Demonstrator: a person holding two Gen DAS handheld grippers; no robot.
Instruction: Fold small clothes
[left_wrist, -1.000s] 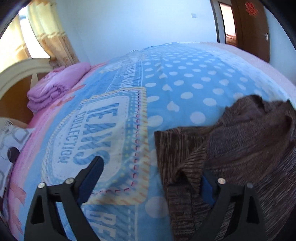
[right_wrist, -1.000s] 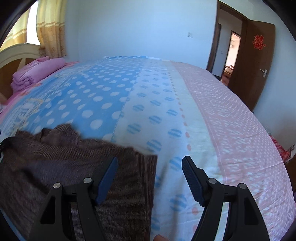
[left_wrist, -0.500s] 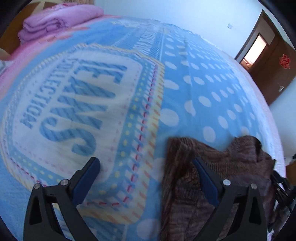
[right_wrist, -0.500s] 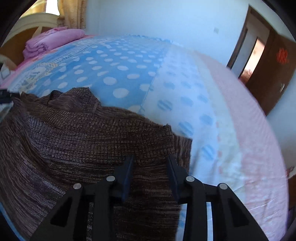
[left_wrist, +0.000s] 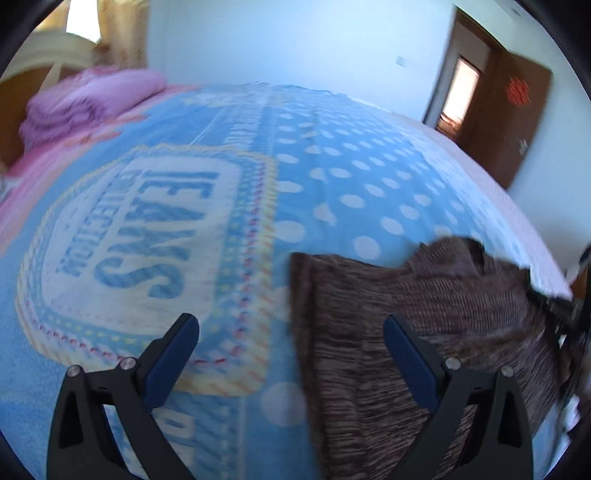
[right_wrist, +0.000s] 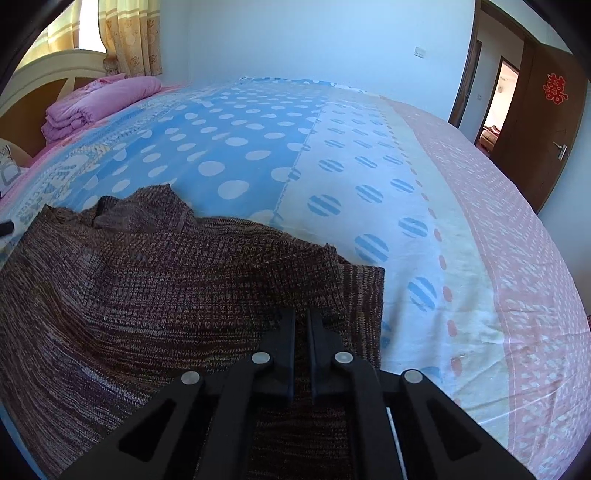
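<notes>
A brown, marled knit garment (right_wrist: 155, 295) lay rumpled on the dotted blue bedspread (right_wrist: 229, 147). The right gripper (right_wrist: 303, 317) had just closed, pinching the knit near its corner. The left gripper (left_wrist: 291, 328) stood wide apart, straddling the garment's edge, gripping nothing.

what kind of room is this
Most likely a home bedroom: a wide bed under a polka-dot bedspread, a folded pink quilt by the headboard, and a curtained window.
</notes>
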